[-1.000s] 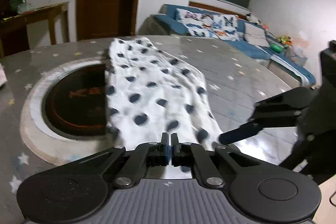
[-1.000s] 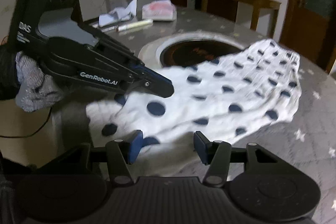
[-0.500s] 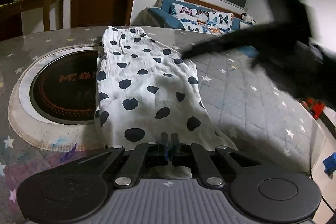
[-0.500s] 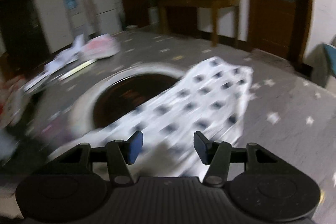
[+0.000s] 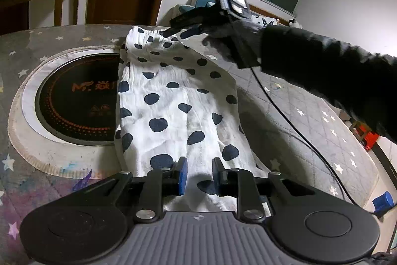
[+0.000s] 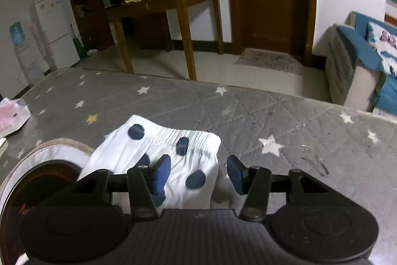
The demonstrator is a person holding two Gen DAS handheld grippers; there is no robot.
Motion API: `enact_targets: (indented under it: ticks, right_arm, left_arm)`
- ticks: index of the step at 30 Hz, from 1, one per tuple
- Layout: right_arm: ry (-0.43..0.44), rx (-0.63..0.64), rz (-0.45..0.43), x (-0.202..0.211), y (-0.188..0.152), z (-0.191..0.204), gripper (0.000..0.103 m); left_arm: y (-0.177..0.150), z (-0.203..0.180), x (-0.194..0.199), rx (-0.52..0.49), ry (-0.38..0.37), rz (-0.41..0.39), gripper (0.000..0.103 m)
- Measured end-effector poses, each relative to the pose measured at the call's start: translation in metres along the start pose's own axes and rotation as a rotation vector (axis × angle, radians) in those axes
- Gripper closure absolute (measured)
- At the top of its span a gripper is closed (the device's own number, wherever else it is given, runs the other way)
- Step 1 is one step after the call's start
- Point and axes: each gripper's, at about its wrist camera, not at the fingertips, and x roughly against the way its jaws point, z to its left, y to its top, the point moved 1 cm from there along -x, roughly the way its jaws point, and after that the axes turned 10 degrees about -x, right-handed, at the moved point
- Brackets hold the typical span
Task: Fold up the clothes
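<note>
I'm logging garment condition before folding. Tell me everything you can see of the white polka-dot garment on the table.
The white, crinkly thin-fabric garment with dark navy dots lies flat and lengthwise on the grey star-print table cover, one long edge overlapping the round black cooktop. Its gathered elastic waistband is at the far end. The left claw, just opened, stands at the near end; the right claw hangs open over the waistband.

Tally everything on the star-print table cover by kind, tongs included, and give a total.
Polka-dot garment: 1
Round black cooktop: 1
Pink tissue pack: 1
Tongs: 2, left tongs, right tongs
Total: 5
</note>
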Motion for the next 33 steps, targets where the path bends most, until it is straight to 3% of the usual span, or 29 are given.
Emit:
enact_targets:
  ticks: [5,6,7,10,17,24,33]
  right_arm:
    - [0.002,-0.002,0.001,-0.018,-0.003,0.0,0.053]
    - [0.005,-0.005,-0.005,-0.018,-0.003,-0.001,0.057]
    - [0.009,-0.009,-0.009,-0.018,-0.003,-0.001,0.071]
    - [0.024,-0.04,-0.005,-0.015,-0.003,-0.002,0.087]
    - [0.085,-0.066,-0.065,0.027,0.002,0.003,0.092]
    - [0.18,-0.041,-0.115,0.1,-0.001,0.024,0.092]
    - [0.338,0.035,-0.097,0.202,-0.054,0.061,0.093]
  left_arm:
    - [0.0,0.002,0.004,0.01,0.005,-0.003,0.078]
    - [0.0,0.003,0.005,0.012,0.007,-0.004,0.078]
    - [0.0,0.003,0.006,0.015,0.008,-0.005,0.077]
    - [0.0,0.003,0.007,0.02,0.019,-0.001,0.077]
    - [0.0,0.001,0.012,0.029,0.067,-0.008,0.069]
    - [-0.005,0.001,0.017,0.072,0.136,0.003,0.067]
    - [-0.021,-0.001,0.031,0.083,0.203,0.009,0.061]
